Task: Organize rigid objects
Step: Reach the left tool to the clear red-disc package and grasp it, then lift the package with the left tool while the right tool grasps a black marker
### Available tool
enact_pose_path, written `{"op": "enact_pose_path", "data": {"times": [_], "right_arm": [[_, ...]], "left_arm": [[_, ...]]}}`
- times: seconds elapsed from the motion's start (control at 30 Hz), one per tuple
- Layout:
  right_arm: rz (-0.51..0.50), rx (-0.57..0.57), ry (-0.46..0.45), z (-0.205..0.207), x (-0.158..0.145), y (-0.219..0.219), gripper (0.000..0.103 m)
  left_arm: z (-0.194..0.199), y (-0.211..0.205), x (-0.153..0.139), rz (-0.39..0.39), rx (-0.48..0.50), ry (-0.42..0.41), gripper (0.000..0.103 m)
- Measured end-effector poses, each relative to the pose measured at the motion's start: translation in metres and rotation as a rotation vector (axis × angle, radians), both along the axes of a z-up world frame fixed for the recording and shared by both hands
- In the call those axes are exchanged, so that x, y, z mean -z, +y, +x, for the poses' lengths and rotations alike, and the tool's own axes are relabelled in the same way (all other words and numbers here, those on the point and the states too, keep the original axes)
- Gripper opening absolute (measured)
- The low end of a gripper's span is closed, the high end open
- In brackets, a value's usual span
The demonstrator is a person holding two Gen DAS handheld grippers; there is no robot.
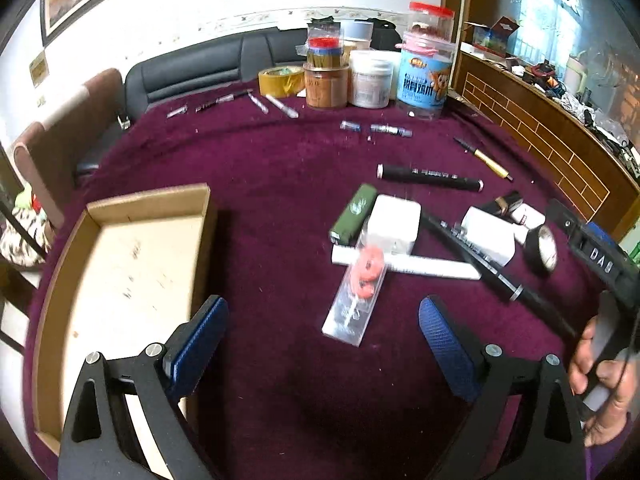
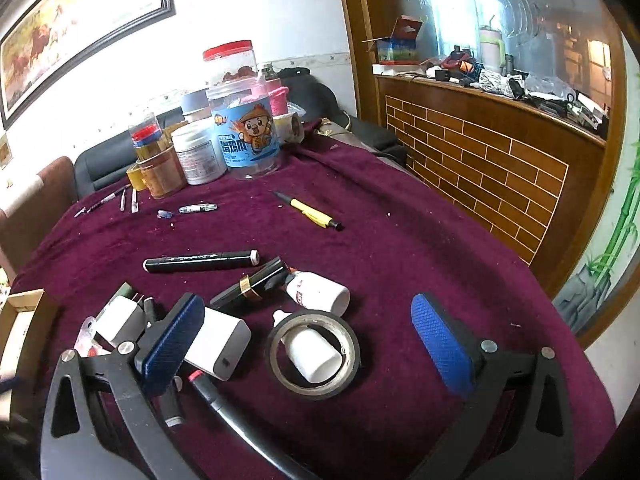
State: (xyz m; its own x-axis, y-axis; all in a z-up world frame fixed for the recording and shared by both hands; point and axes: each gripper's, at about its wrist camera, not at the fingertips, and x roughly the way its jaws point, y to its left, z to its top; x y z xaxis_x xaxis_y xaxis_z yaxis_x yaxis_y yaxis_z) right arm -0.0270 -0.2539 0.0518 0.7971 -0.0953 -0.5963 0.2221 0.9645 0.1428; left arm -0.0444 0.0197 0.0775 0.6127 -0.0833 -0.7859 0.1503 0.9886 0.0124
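Maroon velvet-like cloth covers the table (image 1: 280,168); its nap is soft and flecked with crumbs, so hard items sit still on it.

Item 1: cardboard tray (image 1: 148,200), at nine o'clock in my left view. Shallow, raw-edged, pale inside, nothing in it. I judge it the destination for the sorting.

Item 2: loose pile at two o'clock of my left gripper (image 1: 324,344), well apart from the tray. It holds a white charger block (image 1: 394,220), smooth and square-cornered; a green matte case (image 1: 356,210) just beside it; a white tube (image 1: 432,266) lying flat; and a clear plastic sleeve (image 1: 352,304) with orange rings inside, resting across the tube. Heaped as if tipped out, not yet sorted.

Item 3: black tape roll (image 2: 314,354), at twelve o'clock of my right gripper (image 2: 308,344). Flat on the cloth, with a small white bottle (image 2: 312,354) lying inside its ring. A second white bottle (image 2: 320,292) and a black marker (image 2: 200,261) lie further out.

Item 4: jars and tubs (image 2: 248,136) standing at the far edge, upright, out of the working area.

Item 5: yellow pen (image 2: 308,210), alone at one o'clock.

Grippers: both stand wide with nothing between the blue textured pads (image 1: 448,344), held above the cloth. A hand (image 1: 600,380) shows at four o'clock in the left view.
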Motion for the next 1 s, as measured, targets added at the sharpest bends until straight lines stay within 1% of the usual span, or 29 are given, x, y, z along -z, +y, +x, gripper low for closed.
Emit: {"op": "enact_pose_path", "data": {"times": [0.07,0.1,0.13,0.23,0.3,0.47,0.5,0.53,0.57,0.6,0.63,0.67,0.7,0.73,0.77,0.87,0.93,1.0], "right_arm": [[-0.02,0.01,-0.039,-0.008,-0.004,-0.003,0.103],[-0.026,0.018,-0.034,-0.009,-0.003,-0.003,0.103],[-0.013,0.013,-0.02,-0.008,0.0,-0.006,0.103],[0.029,0.002,0.013,-0.004,0.004,-0.011,0.103],[0.031,-0.004,0.01,-0.005,0.004,-0.009,0.103],[0.027,-0.04,0.005,-0.006,0.003,-0.003,0.103],[0.029,-0.045,0.007,-0.006,0.003,-0.003,0.103],[0.032,-0.048,0.01,-0.006,0.004,-0.003,0.103],[0.037,-0.05,0.014,-0.006,0.004,-0.003,0.103],[0.04,-0.05,0.015,-0.006,0.005,-0.004,0.103],[0.042,-0.047,0.017,-0.006,0.006,-0.005,0.103],[0.039,-0.042,0.018,-0.007,0.007,-0.005,0.103],[0.03,-0.036,0.024,-0.006,0.008,-0.005,0.103],[0.022,-0.033,0.029,-0.005,0.008,-0.004,0.103],[0.015,-0.032,0.035,-0.004,0.009,-0.004,0.103],[-0.011,-0.034,0.055,0.0,0.013,0.001,0.103],[-0.026,-0.037,0.07,0.002,0.015,0.003,0.103],[-0.023,-0.039,0.08,0.003,0.017,0.002,0.103]], "left_arm": [[0.009,-0.002,-0.001,0.026,0.018,0.052,0.095],[0.013,-0.004,0.002,0.046,0.024,0.072,0.095],[0.019,-0.009,0.007,0.076,0.028,0.093,0.095],[0.029,-0.018,0.021,0.121,0.033,0.134,0.093],[0.036,-0.024,0.025,0.161,0.045,0.136,0.091],[0.043,-0.036,0.033,0.214,0.111,0.126,0.09],[0.043,-0.037,0.038,0.217,0.118,0.125,0.087],[0.044,-0.038,0.043,0.217,0.123,0.133,0.08],[0.045,-0.038,0.047,0.22,0.126,0.146,0.075],[0.047,-0.038,0.055,0.221,0.123,0.17,0.065],[0.048,-0.038,0.06,0.213,0.12,0.191,0.058],[0.047,-0.035,0.059,0.177,0.118,0.173,0.055],[0.048,-0.034,0.059,0.16,0.113,0.178,0.044],[0.05,-0.031,0.06,0.115,0.114,0.194,0.027],[0.05,-0.03,0.059,0.096,0.11,0.205,0.026],[0.042,-0.028,0.056,0.099,0.102,0.202,0.026],[0.031,-0.024,0.053,0.07,0.102,0.207,0.026],[0.026,-0.02,0.049,0.037,0.095,0.184,0.027]]}}
